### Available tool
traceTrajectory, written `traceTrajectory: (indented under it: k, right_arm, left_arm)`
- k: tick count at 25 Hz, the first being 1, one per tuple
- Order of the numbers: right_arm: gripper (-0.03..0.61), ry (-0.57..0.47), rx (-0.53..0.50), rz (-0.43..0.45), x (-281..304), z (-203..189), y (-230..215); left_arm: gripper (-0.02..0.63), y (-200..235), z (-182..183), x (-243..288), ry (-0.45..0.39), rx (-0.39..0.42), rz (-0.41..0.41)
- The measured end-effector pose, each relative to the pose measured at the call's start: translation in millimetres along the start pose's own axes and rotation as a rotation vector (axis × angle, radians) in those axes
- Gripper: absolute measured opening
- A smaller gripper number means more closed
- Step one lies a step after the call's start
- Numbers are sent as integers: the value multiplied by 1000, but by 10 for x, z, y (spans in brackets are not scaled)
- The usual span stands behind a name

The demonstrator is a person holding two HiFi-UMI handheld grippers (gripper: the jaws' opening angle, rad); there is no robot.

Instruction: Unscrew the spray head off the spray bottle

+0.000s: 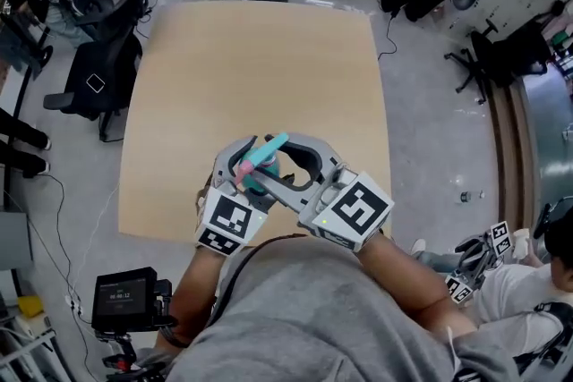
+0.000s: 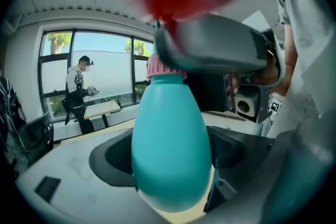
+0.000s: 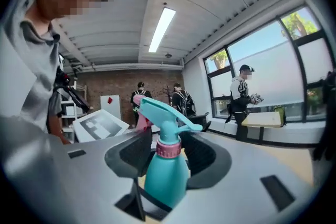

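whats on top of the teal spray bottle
A pink collar and a teal spray head with a pink nozzle. The thread under the collar is covered, so how far it is unscrewed cannot be seen.

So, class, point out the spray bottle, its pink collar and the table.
spray bottle (image 2: 170, 149): left gripper view, on its teal body.
pink collar (image 3: 168, 149): right gripper view, on its front.
table (image 1: 260, 85): head view, on its bare top.

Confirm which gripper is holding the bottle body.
The left gripper: its jaws clamp the teal spray bottle by the belly; the right gripper stands open around it.
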State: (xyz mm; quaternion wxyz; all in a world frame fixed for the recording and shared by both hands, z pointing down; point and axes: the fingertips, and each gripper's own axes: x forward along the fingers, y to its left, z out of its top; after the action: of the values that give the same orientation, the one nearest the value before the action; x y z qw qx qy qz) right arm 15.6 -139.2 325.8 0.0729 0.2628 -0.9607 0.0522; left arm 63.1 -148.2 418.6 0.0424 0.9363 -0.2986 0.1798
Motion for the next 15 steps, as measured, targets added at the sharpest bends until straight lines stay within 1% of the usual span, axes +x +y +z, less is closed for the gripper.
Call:
traceTrajectory:
  k: [1,2,3,4,6,8,10,11,12,13,15]
  right_arm:
    - [184,20,-19,-28,19,-29,-10]
    - [183,38,-17,-48,27,-60,-21]
    - [162,43,-3,-52,27,-76,-21]
    - [151,32,13,-39,22,-69,-3]
    - [141,-7,30,29,1,-23,75]
    - [140,-40,26,127,-39,37,178]
    - [141,-71,9,231,-88,113,260]
    - [140,-86,3,271,-115,154,270]
    - [140,-99,1,295,-143,196,247]
    - [140,-110,1,298,-175,244,192]
    - [141,-139,12,272,-256,365,34]
  left_arm:
    - [394,-42,-4,23,5,16,7]
    - [394,-85,-5,38,4,27,6]
    - [394,-125,-2,41,-3,35,-5]
    - [394,-165,8,32,-19,42,-29]
    - [394,-257,47,-20,-63,60,-113]
    - [394,-369,48,-82,-94,74,-223]
    - [394,-461,7,-139,-121,68,-325]
    - [394,-484,-21,-164,-134,56,-362]
    - [394,-493,-56,-181,-144,45,-384]
    - [394,-485,-105,-185,-148,38,-389]
    - [394,-414,-250,-147,-151,36,-355]
